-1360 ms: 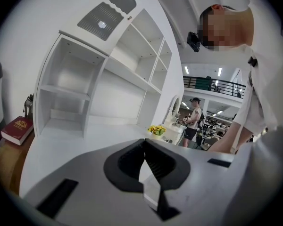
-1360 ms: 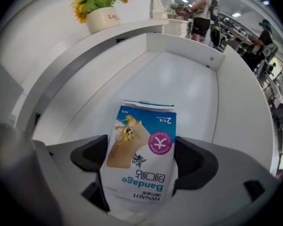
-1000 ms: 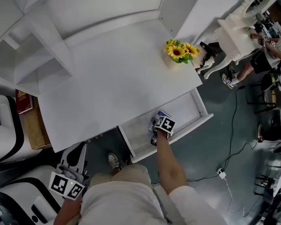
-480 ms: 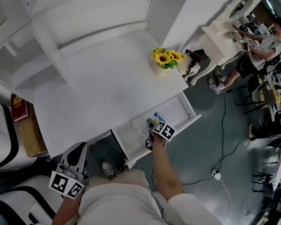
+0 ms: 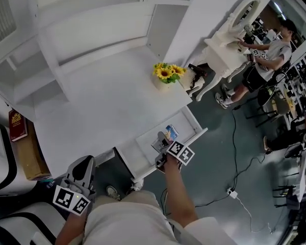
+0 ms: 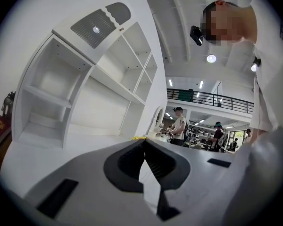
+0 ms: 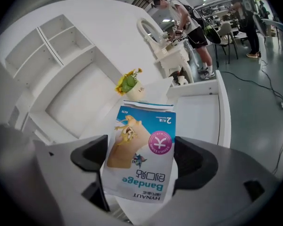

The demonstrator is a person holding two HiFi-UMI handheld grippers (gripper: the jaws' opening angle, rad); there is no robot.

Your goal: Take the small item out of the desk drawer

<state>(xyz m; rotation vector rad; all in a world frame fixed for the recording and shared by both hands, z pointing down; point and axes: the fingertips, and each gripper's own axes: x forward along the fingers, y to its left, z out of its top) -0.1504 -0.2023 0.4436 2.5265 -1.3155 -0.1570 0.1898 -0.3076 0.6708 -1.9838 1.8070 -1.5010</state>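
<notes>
A small blue-and-white bandage box [image 7: 141, 154] sits clamped between the jaws of my right gripper [image 7: 140, 166], tilted upward. In the head view the box [image 5: 169, 133] hangs over the open white desk drawer [image 5: 188, 121], with the right gripper [image 5: 164, 146] at the drawer's front edge. My left gripper [image 5: 79, 174] is held low beside the person's leg, left of the drawer and away from it. Its jaws meet in the left gripper view [image 6: 144, 161] with nothing between them.
A white desk [image 5: 102, 106] carries a pot of sunflowers [image 5: 166, 74] at its right corner; shelving [image 5: 61, 29] rises behind. A red book [image 5: 17, 125] lies at the left. A white dressing table [image 5: 229, 45] and a person [image 5: 268, 55] stand to the right. A cable [image 5: 234, 152] crosses the floor.
The right gripper has lifted the bandage box up out of the drawer and drawn back toward the drawer's front. The head camera has shifted. The left gripper stays low.
</notes>
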